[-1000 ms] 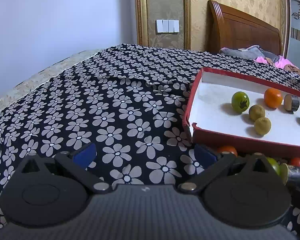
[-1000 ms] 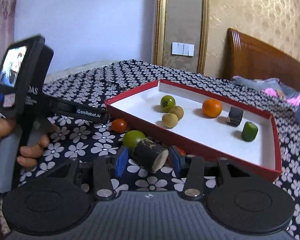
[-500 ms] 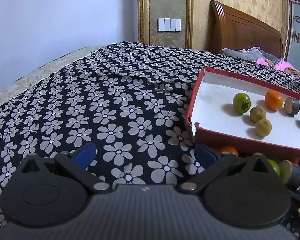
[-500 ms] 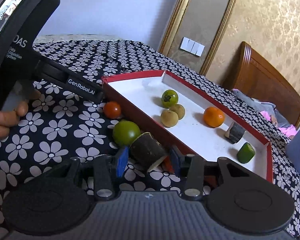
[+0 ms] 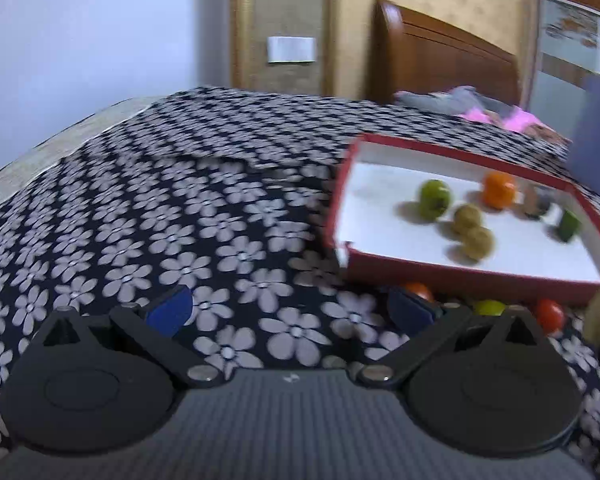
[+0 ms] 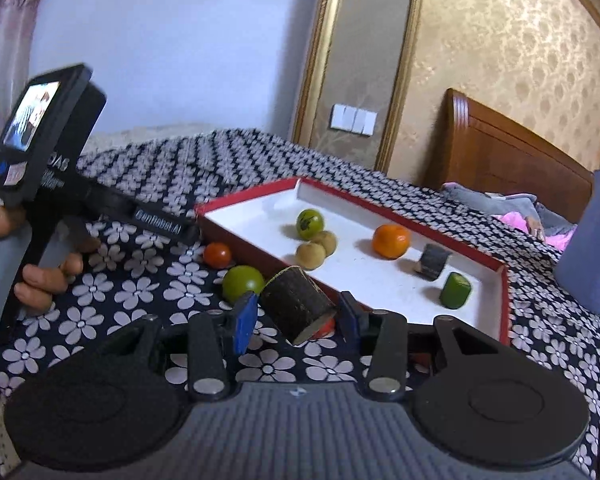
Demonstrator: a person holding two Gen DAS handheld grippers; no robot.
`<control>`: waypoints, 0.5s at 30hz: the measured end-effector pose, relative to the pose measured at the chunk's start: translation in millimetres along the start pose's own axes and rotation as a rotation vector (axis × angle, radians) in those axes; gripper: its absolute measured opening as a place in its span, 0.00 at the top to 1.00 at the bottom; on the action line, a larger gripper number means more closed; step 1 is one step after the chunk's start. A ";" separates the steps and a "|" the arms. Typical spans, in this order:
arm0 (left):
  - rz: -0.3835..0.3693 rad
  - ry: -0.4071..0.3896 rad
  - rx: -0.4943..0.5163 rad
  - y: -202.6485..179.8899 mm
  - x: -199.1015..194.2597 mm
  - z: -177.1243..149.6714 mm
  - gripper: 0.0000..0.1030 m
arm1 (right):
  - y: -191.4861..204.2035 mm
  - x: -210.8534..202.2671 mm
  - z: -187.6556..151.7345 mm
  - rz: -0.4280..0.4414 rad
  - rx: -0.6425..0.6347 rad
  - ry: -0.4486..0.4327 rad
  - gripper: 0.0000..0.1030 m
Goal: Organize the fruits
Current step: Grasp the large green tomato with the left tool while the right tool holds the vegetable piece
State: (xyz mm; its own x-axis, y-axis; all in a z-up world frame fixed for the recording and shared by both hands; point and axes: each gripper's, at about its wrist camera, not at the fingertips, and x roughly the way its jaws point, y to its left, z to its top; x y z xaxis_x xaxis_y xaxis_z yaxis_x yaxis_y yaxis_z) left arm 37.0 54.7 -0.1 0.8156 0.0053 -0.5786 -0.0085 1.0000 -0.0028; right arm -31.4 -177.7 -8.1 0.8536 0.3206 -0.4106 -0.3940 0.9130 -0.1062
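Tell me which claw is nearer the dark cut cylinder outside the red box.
Right. The right claw has the dark cut cylinder between its fingers; the left claw hangs open over bedspread, well aside.

Flowery black sheet [image 5: 148, 216] over the bed, wooden headboard [image 6: 512, 140] behind, white switches [image 6: 354, 117] on the wall.

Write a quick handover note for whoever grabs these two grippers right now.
Right gripper: shut on the dark brown cylindrical chunk, held up in front of the red-walled white tray.
Left gripper: open, empty, over the flowered cloth.
Done: six pieces in the tray, including the orange fruit.
Left: drop the chunk in, then the green round fruit and small red fruit on the cloth.
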 end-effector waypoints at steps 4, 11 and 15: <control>-0.127 -0.037 0.053 -17.7 -24.2 3.5 0.00 | -8.4 -6.2 -6.2 -0.001 0.048 -0.015 0.58; -0.213 -0.053 0.292 -78.8 -28.5 -9.7 0.15 | -20.4 -11.7 -18.1 -0.029 0.093 -0.008 0.58; -0.229 -0.014 0.316 -91.0 -14.2 -13.3 0.29 | -28.7 -16.4 -20.9 -0.044 0.108 -0.010 0.58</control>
State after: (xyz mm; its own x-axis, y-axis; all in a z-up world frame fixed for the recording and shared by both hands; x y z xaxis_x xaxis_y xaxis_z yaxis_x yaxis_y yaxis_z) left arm 18.5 -36.5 -2.5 0.7837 -0.2201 -0.5808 0.3511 0.9284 0.1219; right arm -41.3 -214.4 -17.2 0.8729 0.2815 -0.3985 -0.3173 0.9480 -0.0255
